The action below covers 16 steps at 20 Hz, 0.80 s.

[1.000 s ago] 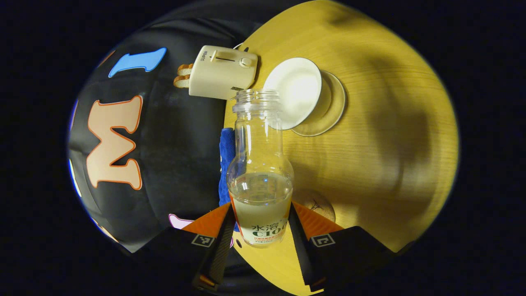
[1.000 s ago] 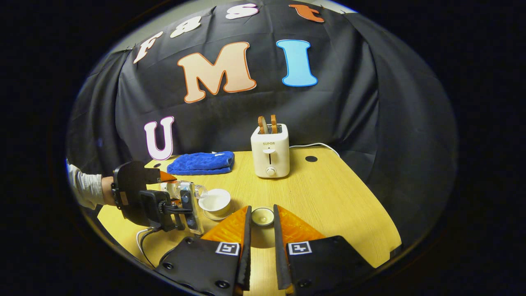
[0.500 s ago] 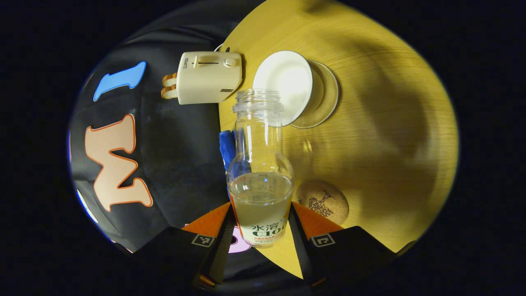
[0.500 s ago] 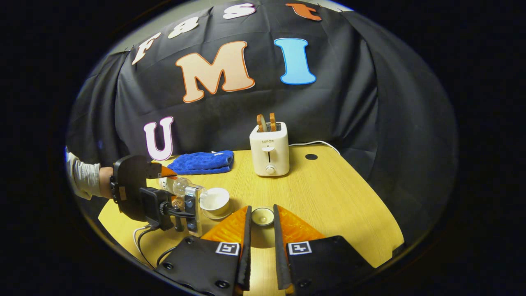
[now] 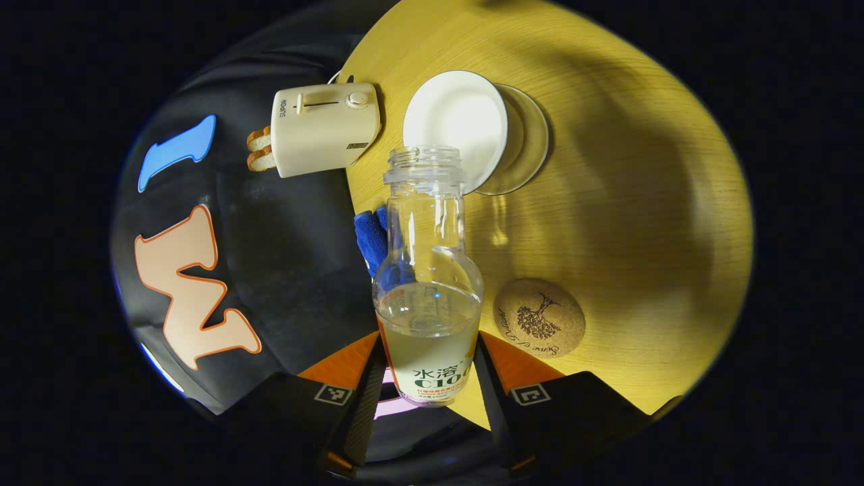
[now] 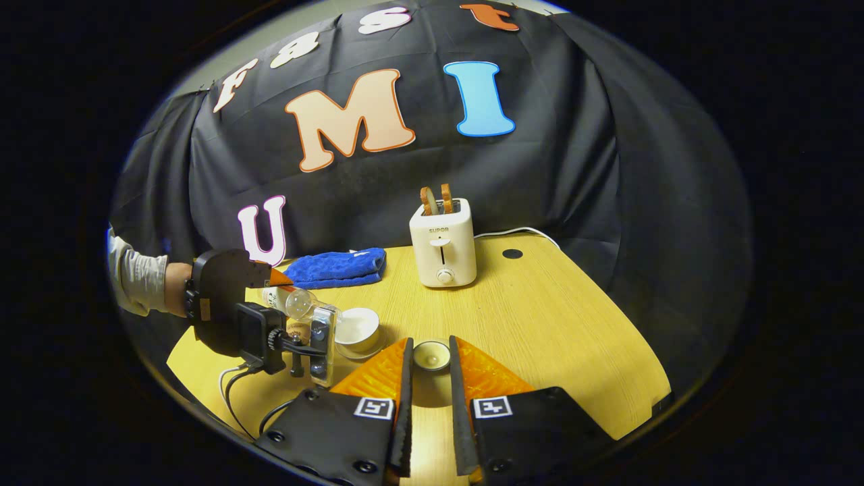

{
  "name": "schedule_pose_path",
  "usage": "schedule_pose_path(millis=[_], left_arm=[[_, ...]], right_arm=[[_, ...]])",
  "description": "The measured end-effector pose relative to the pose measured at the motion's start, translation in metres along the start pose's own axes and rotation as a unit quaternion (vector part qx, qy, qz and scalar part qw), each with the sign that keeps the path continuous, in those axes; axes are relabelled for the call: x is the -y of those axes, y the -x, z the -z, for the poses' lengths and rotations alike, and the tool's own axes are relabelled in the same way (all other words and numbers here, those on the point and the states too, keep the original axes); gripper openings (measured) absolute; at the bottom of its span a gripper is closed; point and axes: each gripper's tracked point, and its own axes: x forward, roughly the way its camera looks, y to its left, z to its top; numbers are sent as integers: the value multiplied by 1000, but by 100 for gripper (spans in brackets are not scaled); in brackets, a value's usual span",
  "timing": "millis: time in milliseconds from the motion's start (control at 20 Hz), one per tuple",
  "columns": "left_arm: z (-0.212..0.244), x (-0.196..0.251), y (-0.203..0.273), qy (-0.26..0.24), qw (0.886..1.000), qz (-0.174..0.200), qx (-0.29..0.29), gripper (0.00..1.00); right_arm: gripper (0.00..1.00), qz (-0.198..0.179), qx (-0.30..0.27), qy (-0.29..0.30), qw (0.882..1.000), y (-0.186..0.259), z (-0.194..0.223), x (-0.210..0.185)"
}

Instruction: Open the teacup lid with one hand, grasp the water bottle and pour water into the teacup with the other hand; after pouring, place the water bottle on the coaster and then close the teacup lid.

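Two steps judged done: teacup point(image 5: 455, 128) uncovered near the table's point(image 5: 628, 202) far edge by the toaster point(image 5: 324, 128), water bottle point(image 5: 426, 290) clamped between both fingers of the left gripper point(image 5: 426, 378), tilted, mouth beside the cup's rim. Lid point(image 6: 431, 355) pinched in the right gripper point(image 6: 430, 378), jaws closed on it. Left to do: bottle onto the coaster point(image 5: 538, 317) near the table's front edge, then cup covered.

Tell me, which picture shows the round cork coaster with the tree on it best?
The left gripper view. There the coaster lies in plain sight on the table, tree drawing and all, beside the water bottle. In the right gripper view, just a sliver peeks out behind the left gripper.
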Motion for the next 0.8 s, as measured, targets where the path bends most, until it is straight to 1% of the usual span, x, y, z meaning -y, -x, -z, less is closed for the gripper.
schedule_pose_path(millis=[50,150,250,400,500,550,750,800], left_arm=[[0,-2,0,-7,1000,-1,-3,70],[1,-5,2,-22,1000,-2,-7,70],[1,-9,2,-33,999,-3,-9,70],[4,-16,1,-52,998,-2,-19,70],[5,-17,2,-61,998,0,-22,70],[6,-18,2,-66,998,2,-24,70],[9,-27,7,-86,996,-2,-32,70],[10,-28,8,-90,995,-2,-33,70]], right_arm=[[27,0,0,-2,1000,0,0,1],[29,0,0,-1,1000,1,1,2],[27,0,0,0,1000,2,2,4],[29,0,-3,-4,1000,1,4,7],[27,-1,-5,-5,1000,0,3,7],[29,-2,-4,-5,1000,-1,3,7],[29,-5,-2,-9,1000,-1,4,7],[27,-6,-3,-9,1000,-1,5,6]])
